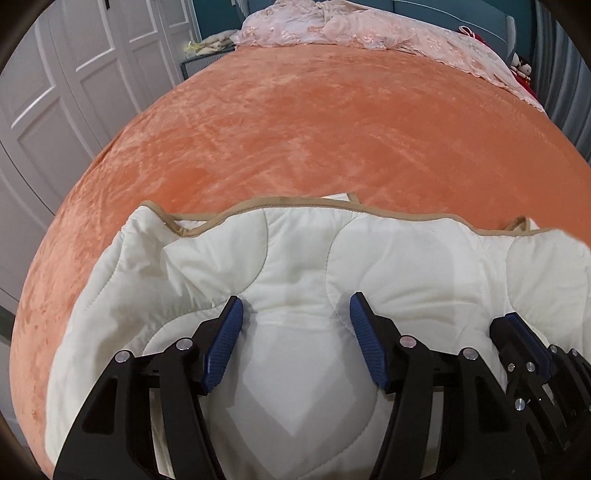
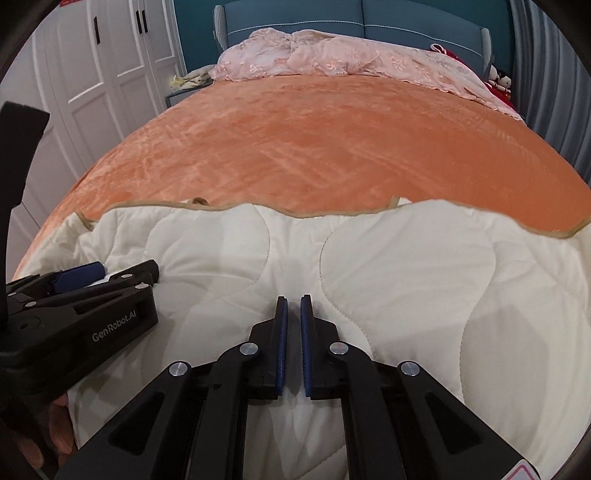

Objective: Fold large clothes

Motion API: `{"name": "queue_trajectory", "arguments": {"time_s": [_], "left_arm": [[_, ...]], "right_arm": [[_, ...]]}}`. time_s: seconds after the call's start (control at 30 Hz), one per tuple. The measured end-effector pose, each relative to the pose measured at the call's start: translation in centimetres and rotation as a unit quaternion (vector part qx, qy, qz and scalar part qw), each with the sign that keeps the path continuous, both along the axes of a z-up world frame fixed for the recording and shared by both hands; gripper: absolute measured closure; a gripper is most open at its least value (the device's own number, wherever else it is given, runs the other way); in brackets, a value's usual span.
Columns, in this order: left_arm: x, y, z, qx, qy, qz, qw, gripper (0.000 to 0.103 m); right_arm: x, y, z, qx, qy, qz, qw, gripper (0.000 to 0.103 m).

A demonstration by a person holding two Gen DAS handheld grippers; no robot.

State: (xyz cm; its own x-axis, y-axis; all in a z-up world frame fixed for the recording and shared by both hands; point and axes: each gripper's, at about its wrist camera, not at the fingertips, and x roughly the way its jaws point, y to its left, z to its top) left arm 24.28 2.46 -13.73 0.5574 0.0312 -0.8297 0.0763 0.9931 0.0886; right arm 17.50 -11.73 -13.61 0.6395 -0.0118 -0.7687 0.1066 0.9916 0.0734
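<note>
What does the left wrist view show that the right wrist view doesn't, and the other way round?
Only the left wrist view shows the left gripper head-on, jaws wide apart over the white quilt. Only the right wrist view shows the right gripper head-on, jaws nearly together with a thin gap, plus the blue headboard. Both show the quilt's tan-trimmed edge, the orange bedspread, the pink lace cover and the white wardrobe doors.

quilt's point(image 1: 295, 266) near edge cut off, bedside clutter point(image 2: 188, 79) indistinct
</note>
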Motion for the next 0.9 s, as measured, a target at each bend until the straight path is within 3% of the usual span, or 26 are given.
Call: {"name": "queue_trajectory", "arguments": {"time_s": [0.27, 0.9], "left_arm": [[-0.1, -0.6, -1.2, 0.018, -0.027, 0.001, 0.9995, 0.043], [-0.2, -0.6, -2.1, 0.015, -0.049, 0.001, 0.9987, 0.042]], "right_arm": [[0.3, -0.1, -1.0, 0.003, -0.006, -0.003, 1.000, 0.099], [0.2, 0.0, -1.6, 0.001, -0.020, -0.007, 1.000, 0.099]]}}
